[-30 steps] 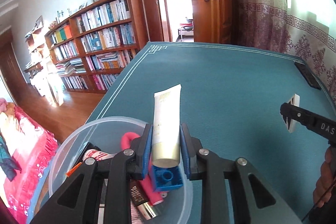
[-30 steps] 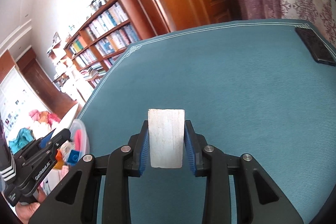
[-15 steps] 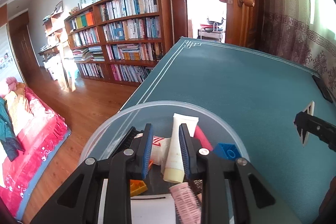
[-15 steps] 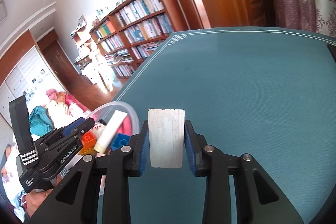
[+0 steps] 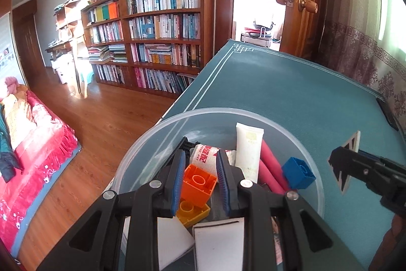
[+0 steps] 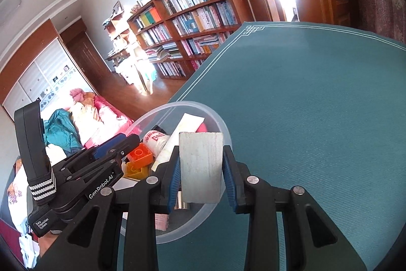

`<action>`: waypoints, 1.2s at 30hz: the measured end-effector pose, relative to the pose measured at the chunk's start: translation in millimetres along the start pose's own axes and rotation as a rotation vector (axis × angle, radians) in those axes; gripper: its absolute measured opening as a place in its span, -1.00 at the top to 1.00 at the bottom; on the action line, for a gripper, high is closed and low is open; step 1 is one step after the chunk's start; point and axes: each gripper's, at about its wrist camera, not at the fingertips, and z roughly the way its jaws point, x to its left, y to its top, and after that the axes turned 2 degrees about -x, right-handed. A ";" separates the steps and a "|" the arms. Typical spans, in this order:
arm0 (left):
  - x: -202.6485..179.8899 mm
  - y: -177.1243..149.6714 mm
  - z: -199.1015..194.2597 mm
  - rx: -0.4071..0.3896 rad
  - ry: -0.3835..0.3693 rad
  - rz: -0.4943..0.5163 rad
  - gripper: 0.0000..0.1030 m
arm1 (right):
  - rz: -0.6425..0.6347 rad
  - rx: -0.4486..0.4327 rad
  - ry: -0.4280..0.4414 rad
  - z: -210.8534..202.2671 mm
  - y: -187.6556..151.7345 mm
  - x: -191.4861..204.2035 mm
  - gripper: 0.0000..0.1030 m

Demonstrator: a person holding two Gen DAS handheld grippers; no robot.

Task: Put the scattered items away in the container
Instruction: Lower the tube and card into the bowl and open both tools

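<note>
Left gripper: my left gripper (image 5: 199,179) hangs over the clear round plastic container (image 5: 299,141), its blue-padded fingers parted with nothing clamped between them; the gap shows the items below.
Right gripper: my right gripper (image 6: 201,169) is closed on a flat pale grey rectangular card (image 6: 200,166), held upright between the pads, above the container's rim (image 6: 218,123) on its right side.
Card in the other view: from the left wrist camera the same card (image 5: 349,161) shows black-and-white triangle markings on its face, held just beside the container's right edge.
Container: it sits near the left edge of the teal tablecloth with white border lines (image 5: 291,90).
Contents: a white squeeze tube (image 5: 247,151) lies inside, beside a pink cylindrical roll (image 5: 270,169); a blue plastic building brick (image 5: 298,173) rests against the right wall.
More contents: an orange building brick (image 5: 199,182) sits on top of a yellow building brick (image 5: 192,211), right under my left fingers; behind them lies a white pack with red print (image 5: 204,156).
Near side: white flat pieces (image 5: 218,243) lie at the near part of the container; I cannot tell what they are.
Table beyond: a dark flat object (image 5: 388,113) lies at the far right edge of the cloth, well apart from the container.
Room: a wooden bookshelf full of books (image 5: 157,37) stands behind the table.
</note>
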 end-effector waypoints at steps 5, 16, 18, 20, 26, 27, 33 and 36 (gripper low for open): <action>13.0 -1.1 -2.7 0.001 -0.007 -0.012 0.43 | -0.047 0.024 0.011 11.4 -6.6 19.2 0.35; 35.0 -6.4 -11.7 -0.022 0.032 -0.044 -0.56 | -0.147 0.042 -0.024 30.0 -11.8 43.3 0.33; 38.7 -7.6 -13.4 -0.025 0.039 -0.048 -0.57 | -0.138 0.047 -0.021 30.9 -12.3 40.9 0.16; 42.5 -9.0 -13.2 -0.021 0.049 -0.046 -0.58 | -0.128 0.047 -0.005 30.1 -11.4 39.7 0.06; 44.5 -12.8 -12.0 -0.002 0.070 -0.042 -0.61 | -0.134 0.025 -0.015 23.3 -10.2 39.4 0.06; 43.7 -13.0 -12.4 -0.001 0.076 -0.039 -0.62 | -0.128 0.023 -0.014 21.8 -10.5 38.2 0.06; 36.9 -13.9 -17.2 -0.006 0.105 -0.016 -0.65 | -0.090 0.019 -0.012 14.3 -12.0 31.2 -0.01; 33.0 -15.4 -19.6 -0.007 0.112 -0.009 -0.65 | -0.072 0.008 -0.009 9.6 -10.8 26.9 -0.07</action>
